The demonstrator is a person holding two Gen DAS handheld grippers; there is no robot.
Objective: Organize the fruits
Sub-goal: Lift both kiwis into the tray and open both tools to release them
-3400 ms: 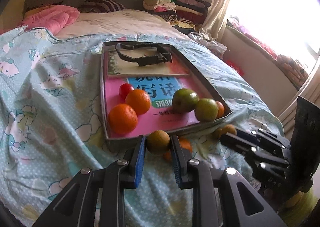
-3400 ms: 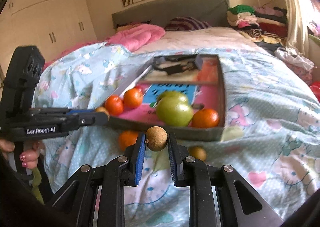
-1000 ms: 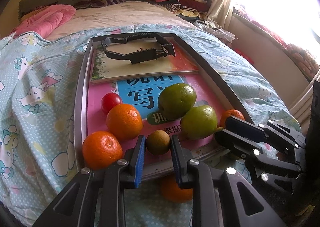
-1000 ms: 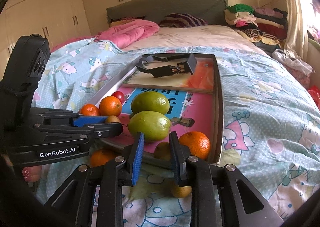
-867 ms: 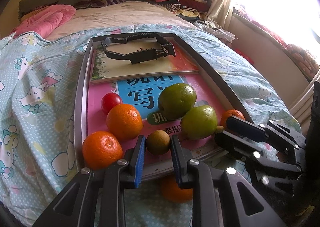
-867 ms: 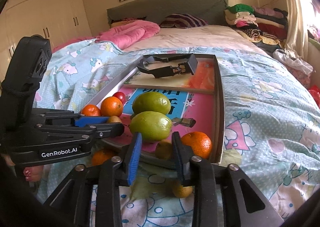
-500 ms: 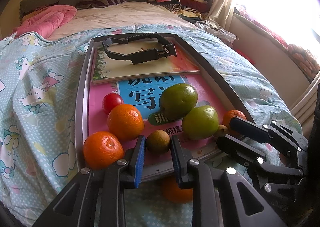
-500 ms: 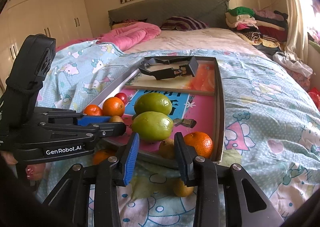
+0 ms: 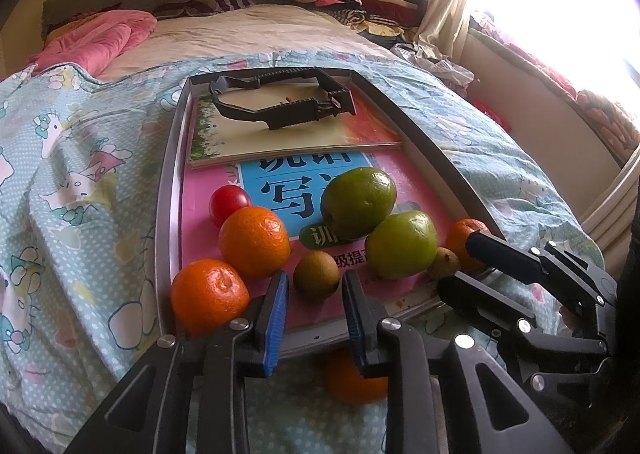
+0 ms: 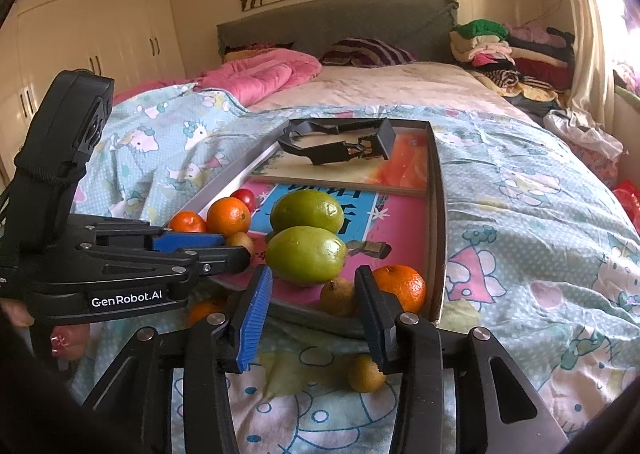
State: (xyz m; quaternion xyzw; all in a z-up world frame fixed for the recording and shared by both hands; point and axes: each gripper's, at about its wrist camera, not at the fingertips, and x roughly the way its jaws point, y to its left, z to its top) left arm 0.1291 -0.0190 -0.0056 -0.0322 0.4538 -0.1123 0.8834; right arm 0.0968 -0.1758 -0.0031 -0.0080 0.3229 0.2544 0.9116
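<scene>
A grey tray [image 9: 168,213] on the bed holds two green fruits [image 9: 358,201], three oranges [image 9: 254,242] and a red tomato [image 9: 229,203]. My left gripper [image 9: 315,282] is over the tray's near edge. Its blue pads lie against a small brown fruit [image 9: 316,280] resting on the pink book, and its jaws are just starting to open. My right gripper [image 10: 314,286] is at the near right corner with its jaws opening. Another small brown fruit [image 10: 338,298] lies loose between its fingers, beside an orange [image 10: 400,288].
A black plastic frame [image 9: 280,105] lies on a book at the tray's far end. On the bedspread in front of the tray lie an orange [image 9: 352,378] and a small brown fruit [image 10: 364,374]. Pink quilt, pillow and a clothes pile sit further back.
Both grippers carried small brown fruits from above the bedspread to the tray. Over the last second the right jaws spread and let their fruit go. The left gripper stayed put.
</scene>
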